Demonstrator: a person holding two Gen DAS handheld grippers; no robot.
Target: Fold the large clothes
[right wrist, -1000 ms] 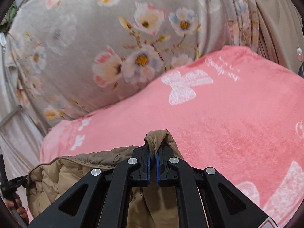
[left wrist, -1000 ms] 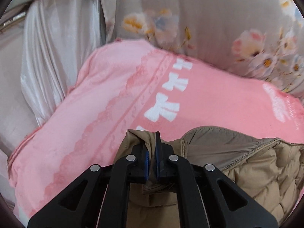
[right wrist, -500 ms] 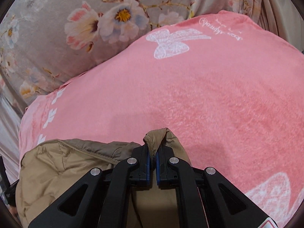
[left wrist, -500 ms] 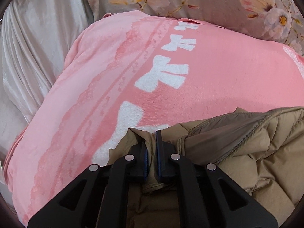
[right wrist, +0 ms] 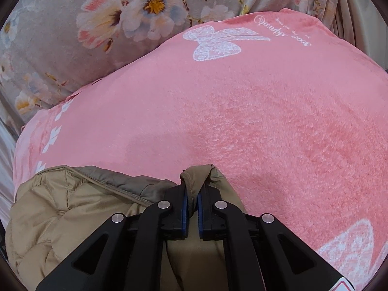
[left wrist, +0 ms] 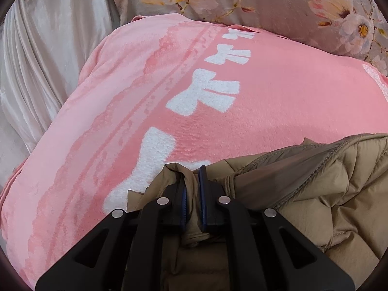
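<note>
A fluffy pink fleece blanket [left wrist: 278, 101] printed with white bows and butterflies fills most of both wrist views and serves as the working surface. Behind its far edge rises a grey fabric with a pink, white and yellow floral print [right wrist: 80, 48], and at the left of the left wrist view hangs a glossy pale curtain [left wrist: 41, 63].

On the near part of the blanket lies a tan quilted padded jacket [left wrist: 339, 194] with a smoother, darker olive-brown lining strip along its edge. In the left wrist view its bulk spreads to the right of the jaws; in the right wrist view the jacket [right wrist: 60, 213] spreads to the left, so the garment lies stretched between the two tools.

The left gripper [left wrist: 192, 181], black with blue pads, has its jaws drawn narrow and clamped on a bunched fold of the jacket's edge, which pokes up between and just past the fingertips. The right gripper [right wrist: 192, 191] is likewise nearly closed, pinching a folded corner of the jacket that rises as a small peak above its tips, resting on the blanket.
</note>
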